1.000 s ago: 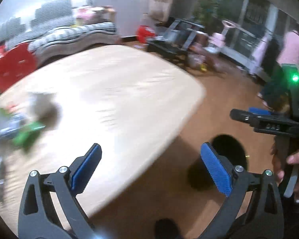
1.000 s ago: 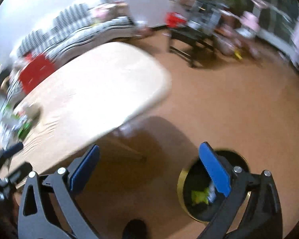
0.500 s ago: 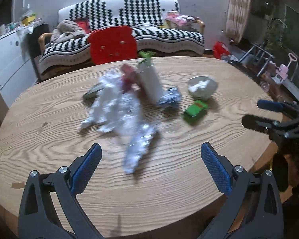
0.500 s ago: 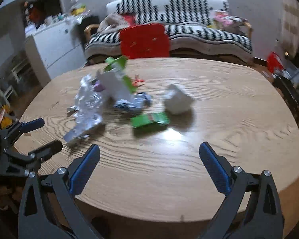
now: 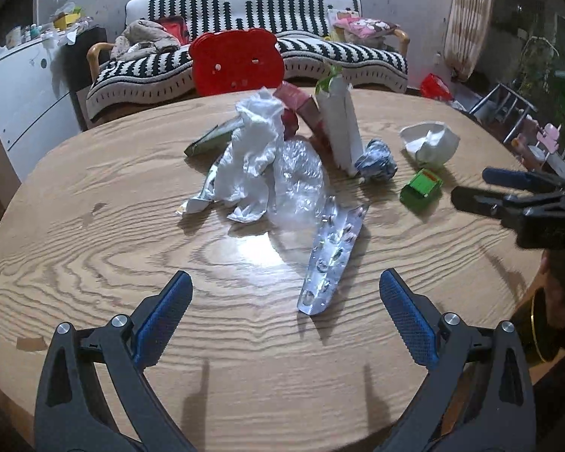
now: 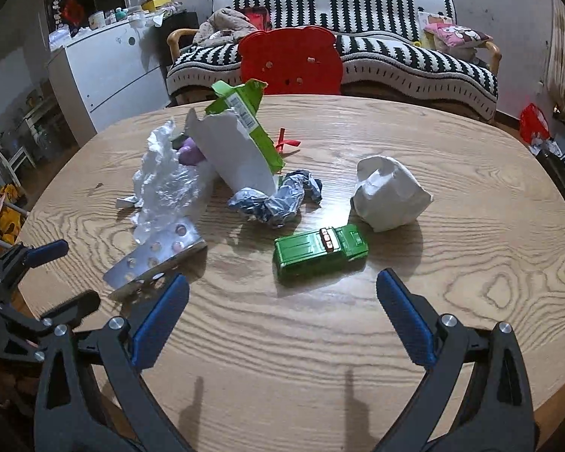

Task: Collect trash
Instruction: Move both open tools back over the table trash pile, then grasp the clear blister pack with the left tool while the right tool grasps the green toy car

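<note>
Both tongs hang spread wide and empty over the near edge of the round wooden table (image 5: 94,248): the left gripper (image 5: 282,301) points at the heap of rubbish from its side, and the right gripper (image 6: 282,301) faces the same heap from further right.

From left to right in the left wrist view, the trash lies as a flattened green tube (image 5: 211,137), a crumpled white plastic bag (image 5: 252,158), a clear plastic wrapper (image 5: 297,177) and a silver blister pack (image 5: 331,252), which reaches closest to the left tongs, just ahead of the gap between the blue pads. Behind stand a torn white-and-green carton (image 6: 237,150), tipped open with nothing visible inside, then a crumpled blue wrapper (image 6: 278,199). A green toy car (image 6: 320,250) sits directly ahead of the right tongs, with a wadded white tissue (image 6: 390,196) just beyond it.
</note>
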A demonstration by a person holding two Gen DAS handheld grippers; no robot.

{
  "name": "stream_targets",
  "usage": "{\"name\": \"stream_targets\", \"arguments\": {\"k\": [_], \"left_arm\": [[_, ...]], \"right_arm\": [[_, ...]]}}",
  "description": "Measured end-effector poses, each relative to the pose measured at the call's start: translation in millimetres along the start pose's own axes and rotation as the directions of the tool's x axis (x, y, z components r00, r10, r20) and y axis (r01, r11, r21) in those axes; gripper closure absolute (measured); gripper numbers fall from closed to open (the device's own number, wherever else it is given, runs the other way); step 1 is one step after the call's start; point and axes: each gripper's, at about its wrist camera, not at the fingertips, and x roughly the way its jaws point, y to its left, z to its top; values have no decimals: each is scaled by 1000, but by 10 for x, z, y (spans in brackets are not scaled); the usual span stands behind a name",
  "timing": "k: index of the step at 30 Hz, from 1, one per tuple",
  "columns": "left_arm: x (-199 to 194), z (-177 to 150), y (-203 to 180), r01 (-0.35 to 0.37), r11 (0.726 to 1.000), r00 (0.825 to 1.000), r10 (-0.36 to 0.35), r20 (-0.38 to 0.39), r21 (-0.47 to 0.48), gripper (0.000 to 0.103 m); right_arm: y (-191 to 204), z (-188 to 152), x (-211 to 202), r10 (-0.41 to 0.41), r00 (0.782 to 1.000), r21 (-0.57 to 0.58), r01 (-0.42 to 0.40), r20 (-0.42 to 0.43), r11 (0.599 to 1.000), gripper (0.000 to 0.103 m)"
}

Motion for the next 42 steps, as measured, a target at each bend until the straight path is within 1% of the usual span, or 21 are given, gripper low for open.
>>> {"name": "stream_targets", "arguments": {"k": [2, 3, 5, 8, 10, 12, 15, 16, 17, 19, 20, 21, 22, 23, 25, 29, 33, 36, 38, 40, 42], "left_arm": [[110, 7, 6, 8, 1000, 1000, -8, -24, -13, 6], [173, 17, 18, 25, 999, 999, -26, -47, -31, 7], [271, 25, 28, 53, 997, 996, -57, -68, -54, 7], [415, 33, -18, 28, 999, 996, -31, -86, -37, 7], [484, 44, -49, 25, 999, 995, -28, -98, -33, 7], [535, 66, -72, 21, 999, 994, -25, -106, -39, 7], [583, 115, -105, 12, 999, 994, -17, -111, -47, 8], [592, 129, -120, 6, 999, 994, -11, -112, -43, 13], [599, 141, -147, -14, 999, 994, 10, -106, -32, 18], [606, 163, -205, -43, 999, 994, 42, -97, -2, 41], [605, 171, -244, -54, 998, 994, 55, -93, 18, 49], [596, 178, -279, -60, 998, 994, 62, -90, 28, 66], [588, 180, -302, -54, 998, 994, 56, -92, 29, 77], [572, 181, -322, -40, 999, 994, 42, -97, 25, 79], [537, 179, -340, -21, 1000, 994, 21, -110, 10, 83], [411, 174, -377, -14, 1000, 995, 15, -101, 10, 85], [230, 189, -451, -4, 1000, 997, 4, -77, 7, 85], [105, 219, -629, 14, 1000, 998, -12, -57, 25, 85], [46, 249, -794, 40, 998, 998, -39, -43, 39, 85], [0, 300, -1069, 87, 993, 996, -85, -28, 75, 85], [-26, 320, -1326, 117, 987, 993, -117, -15, 111, 85]], "right_arm": [[-34, 11, 65, 9, 1000, -7, -10, -9, 1000, 7], [-47, 23, 108, 0, 1000, -11, 0, -17, 1000, 7], [-83, 20, 239, -29, 999, -18, 28, -42, 999, 7], [-151, 28, 444, -48, 995, -24, 46, -87, 999, 7], [-207, 42, 566, -60, 993, -25, 58, -103, 998, 7], [-253, 63, 695, -35, 991, -29, 32, -125, 999, 7], [-222, 84, 784, -40, 992, -76, 31, -119, 997, 6], [-207, 91, 796, -42, 992, -85, 32, -118, 996, 6], [-199, 98, 811, -44, 993, -91, 33, -114, 995, 6], [-186, 119, 815, -45, 994, -98, 35, -99, 995, 14], [-193, 131, 799, -42, 995, -95, 34, -93, 995, 23], [-195, 144, 798, -41, 994, -89, 31, -104, 996, 23], [-208, 148, 780, -34, 994, -80, 25, -108, 996, 23], [-212, 149, 758, -26, 994, -71, 18, -103, 997, 23], [-214, 162, 673, -19, 995, -67, 13, -93, 998, 23], [-203, 145, 404, -9, 998, -75, 5, -55, 997, 23], [-272, 107, 36, -5, 1000, -63, 5, -5, 998, 23], [-397, 25, -274, -13, 999, -39, 15, 30, 999, 23], [-530, -72, -514, -44, 997, -29, 46, 60, 999, 23], [-717, -176, -744, -71, 994, -6, 72, 80, 997, 23], [-1009, -344, -1023, -118, 988, 35, 115, 98, 993, 23]]}}
